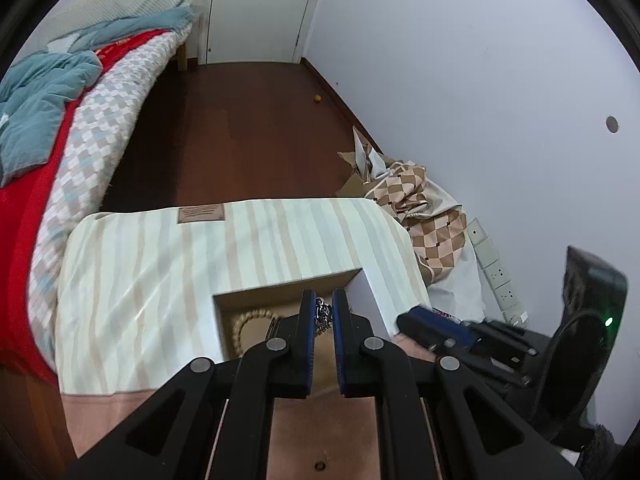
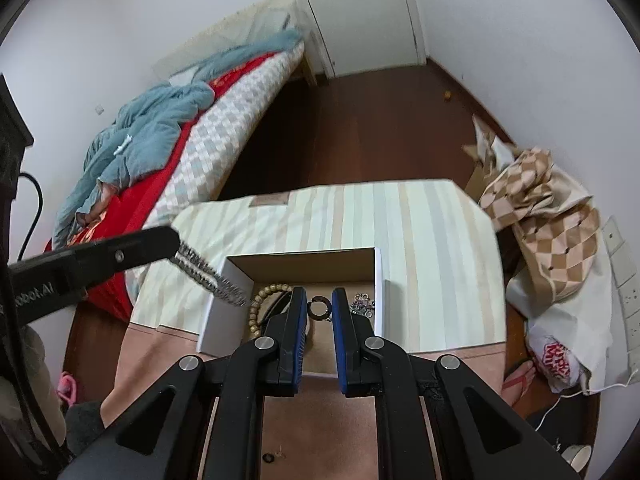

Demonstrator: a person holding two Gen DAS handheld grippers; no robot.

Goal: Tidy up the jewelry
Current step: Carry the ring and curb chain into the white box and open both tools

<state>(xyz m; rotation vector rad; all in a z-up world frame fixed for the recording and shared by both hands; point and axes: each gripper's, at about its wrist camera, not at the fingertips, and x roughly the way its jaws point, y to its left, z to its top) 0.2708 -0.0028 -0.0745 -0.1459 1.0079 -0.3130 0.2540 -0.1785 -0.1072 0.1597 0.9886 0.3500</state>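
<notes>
Up close, the left gripper [image 1: 323,300] is seen with its blue-padded jaws drawn nearly together on a silver chain [image 1: 322,314], which is pinched at the tips. From the right wrist view, the same chain [image 2: 210,276] is shown hanging in a loose, glinting loop from the left gripper [image 2: 176,246], down toward the left wall of an open box [image 2: 378,280].

The right gripper [image 2: 319,300] is held with its jaws apart and empty, over the box. Between the tips, a dark ring [image 2: 319,307] is seen lying on the box floor. At about three o'clock from the ring, a small pile of silver links and rings [image 2: 362,306] is gathered against the right wall. At about nine o'clock, a string of wooden beads [image 2: 268,292] is curled.

Beyond the box, a striped cloth [image 2: 420,240] is spread over the surface beneath. At about ten o'clock a bed with a blue blanket [image 2: 152,128] is found, and at two o'clock a checked fabric heap [image 2: 540,216].

The chain is judged to be light, limp and slippery; it would likely swing and slide through a loose hold, so a firm pinch near its middle or clasp is advised. The ring is judged to be small, hard and stiff, best taken across its outer edge.
</notes>
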